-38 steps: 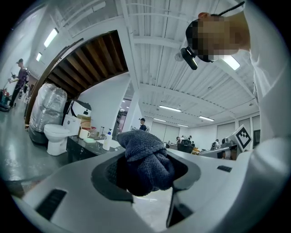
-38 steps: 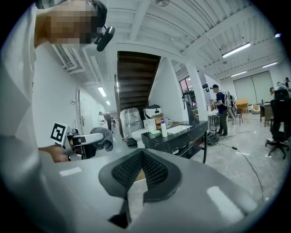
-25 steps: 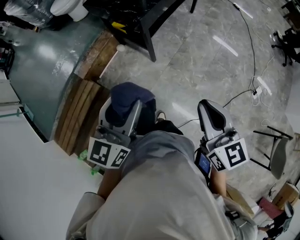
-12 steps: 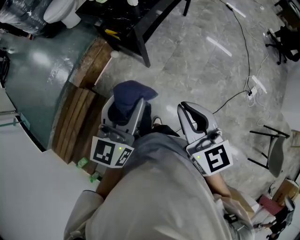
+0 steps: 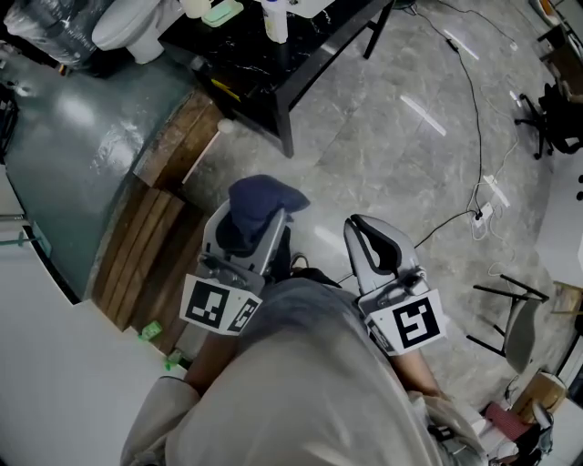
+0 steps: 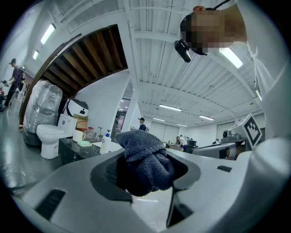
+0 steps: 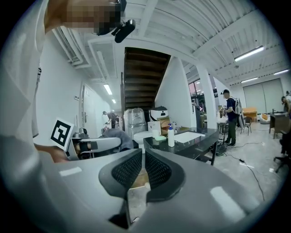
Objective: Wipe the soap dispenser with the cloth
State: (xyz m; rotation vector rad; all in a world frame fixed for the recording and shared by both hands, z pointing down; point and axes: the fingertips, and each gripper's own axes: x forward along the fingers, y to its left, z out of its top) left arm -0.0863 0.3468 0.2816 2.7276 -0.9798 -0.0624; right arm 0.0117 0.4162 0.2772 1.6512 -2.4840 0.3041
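Note:
A bunched dark blue cloth (image 5: 260, 202) (image 6: 144, 160) is clamped between the jaws of my left gripper (image 5: 248, 226) (image 6: 146, 170), which is held level in front of the person's body. To its right my right gripper (image 5: 375, 244) (image 7: 142, 169) is shut with nothing between its pads. The soap dispenser (image 7: 171, 136) (image 6: 106, 143), a white bottle with a blue pump, stands on a black table (image 5: 273, 68) (image 7: 195, 145) ahead; its lower part (image 5: 275, 24) shows at the top of the head view. Both grippers are well short of the table.
On the black table are a green soap dish (image 5: 221, 12), a white mug (image 6: 78, 135) and a white tray (image 7: 191, 136). A toilet (image 5: 132, 25) and wrapped bundles stand left of it, wooden boards (image 5: 173, 146) lie on the floor, cables (image 5: 474, 82) run at right. People stand far off.
Both grippers moved forward toward the black table, which now shows more at the top of the head view. The right gripper swung in closer to the left one. Grips unchanged.

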